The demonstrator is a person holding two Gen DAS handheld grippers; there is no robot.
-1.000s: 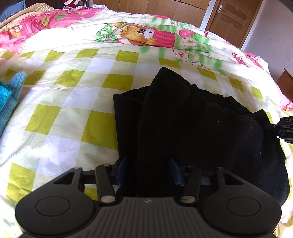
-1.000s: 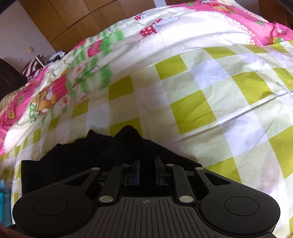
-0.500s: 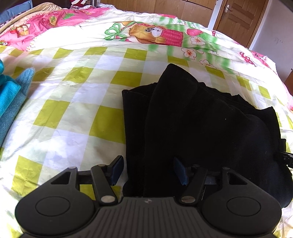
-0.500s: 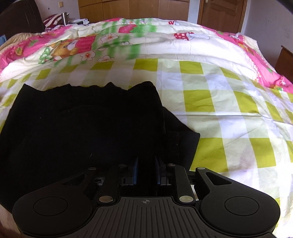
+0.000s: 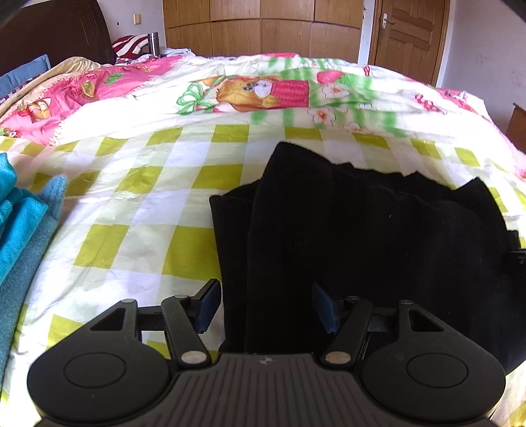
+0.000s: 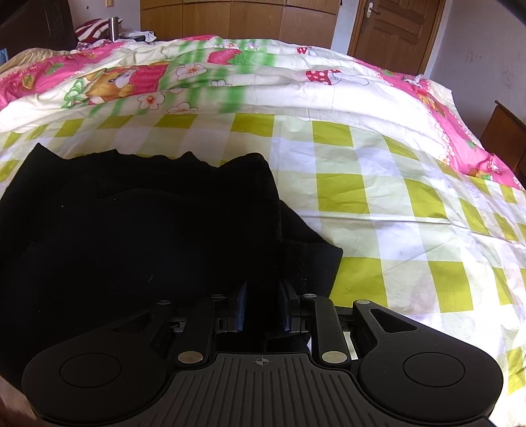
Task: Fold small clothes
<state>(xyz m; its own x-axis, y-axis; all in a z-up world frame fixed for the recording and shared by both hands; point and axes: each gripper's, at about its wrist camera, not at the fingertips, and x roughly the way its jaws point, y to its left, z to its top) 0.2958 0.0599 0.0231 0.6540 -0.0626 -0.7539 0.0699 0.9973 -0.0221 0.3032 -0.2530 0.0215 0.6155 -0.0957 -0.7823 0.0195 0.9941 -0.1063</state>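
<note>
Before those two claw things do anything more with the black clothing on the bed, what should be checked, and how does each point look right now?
1. Left gripper open around cloth edge: ok.
2. Right gripper firmly pinching cloth: cannot tell.
3. Black garment lying flat: not ok, layers overlap unevenly.
4. Checked sheet free to the right: ok.
5. Blue towel apart from garment: ok.

A home bedroom: a wide bed (image 5: pixel 138 210) spread with a checked and cartoon-print quilt (image 6: pixel 230 82), a dark headboard (image 5: pixel 59 36), wooden wardrobes (image 5: pixel 263 26) along the wall, and a panelled door (image 6: pixel 394 29).
</note>
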